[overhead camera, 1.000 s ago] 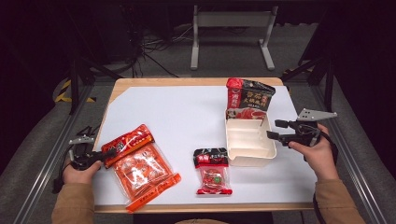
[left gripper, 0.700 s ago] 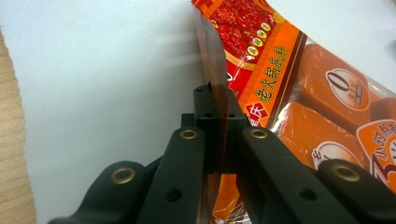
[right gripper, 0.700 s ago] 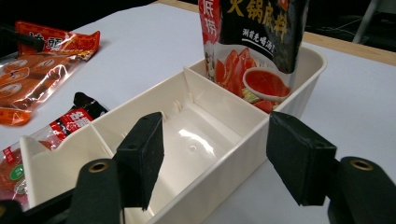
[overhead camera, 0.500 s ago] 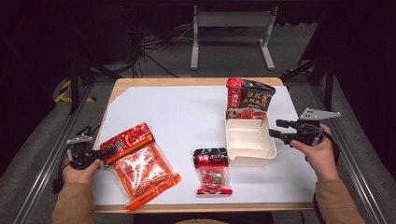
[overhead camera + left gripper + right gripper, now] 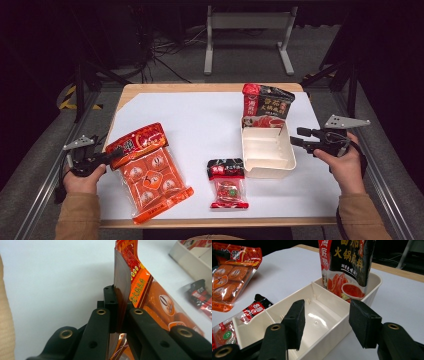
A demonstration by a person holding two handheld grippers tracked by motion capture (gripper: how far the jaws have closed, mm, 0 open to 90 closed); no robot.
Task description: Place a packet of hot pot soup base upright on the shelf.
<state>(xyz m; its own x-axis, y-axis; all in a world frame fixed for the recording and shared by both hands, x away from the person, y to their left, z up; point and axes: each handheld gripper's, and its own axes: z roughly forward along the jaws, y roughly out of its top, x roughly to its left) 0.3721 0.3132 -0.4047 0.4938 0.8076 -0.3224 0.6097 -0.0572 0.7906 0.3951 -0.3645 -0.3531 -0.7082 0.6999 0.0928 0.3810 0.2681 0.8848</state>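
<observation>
My left gripper [image 5: 114,154] [image 5: 120,315] is shut on the top edge of a large orange snack bag [image 5: 148,172] [image 5: 140,287], lifting that edge off the white table at the front left. A cream divided tray [image 5: 264,149] [image 5: 317,315] lies at the right, with a black-and-red sauce pouch [image 5: 266,106] [image 5: 345,265] standing in its far compartment. My right gripper [image 5: 299,138] [image 5: 325,322] hovers at the tray's right rim; its jaws have just been closing, still apart, with nothing pinched between the pads. A small red-and-black packet [image 5: 227,182] [image 5: 239,317] lies flat near the front edge.
The white sheet [image 5: 200,120] covers the wooden table; its middle and back left are bare. Metal rails run along both table sides, and a grey stand is on the floor behind.
The left gripper has risen a little, pulling the orange bag's top edge up. The right gripper's jaws have narrowed beside the tray.
</observation>
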